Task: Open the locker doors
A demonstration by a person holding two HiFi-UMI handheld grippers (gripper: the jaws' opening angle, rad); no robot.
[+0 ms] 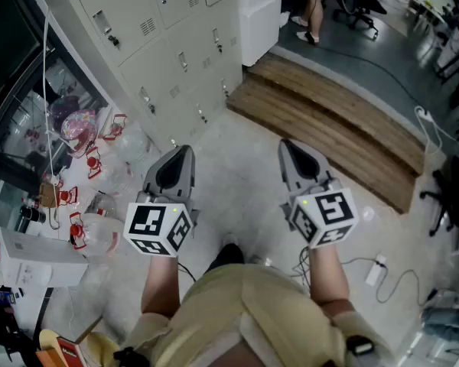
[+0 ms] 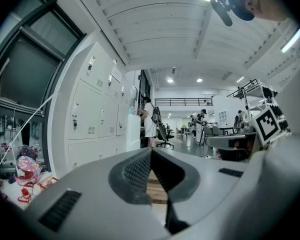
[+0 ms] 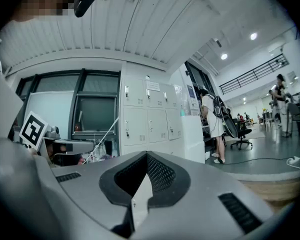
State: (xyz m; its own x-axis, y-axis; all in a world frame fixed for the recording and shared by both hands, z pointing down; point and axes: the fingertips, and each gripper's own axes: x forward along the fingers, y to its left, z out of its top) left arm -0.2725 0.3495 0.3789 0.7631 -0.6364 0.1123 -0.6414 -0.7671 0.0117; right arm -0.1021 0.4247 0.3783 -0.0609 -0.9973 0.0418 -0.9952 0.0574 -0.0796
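Observation:
A bank of pale grey lockers [image 1: 168,44] stands ahead on the left, every door shut, each with a small latch and vent. The lockers [image 2: 92,109] appear at the left of the left gripper view, and these lockers [image 3: 145,116] sit mid-frame in the right gripper view. My left gripper [image 1: 185,150] is held level over the floor, well short of the doors, its jaws shut on nothing. My right gripper [image 1: 284,144] hangs beside it, about a hand's width to the right, also shut and empty. Both tips, the left gripper [image 2: 151,151] and the right gripper [image 3: 146,155], point toward the locker row.
A low wooden step [image 1: 329,128] runs diagonally ahead on the right. Bags and red-and-white clutter [image 1: 84,144] lie on the floor at the left below a dark window. A white box [image 1: 30,254] sits near left. A cable and power strip [image 1: 379,270] lie at right. A person [image 1: 314,6] stands beyond the lockers.

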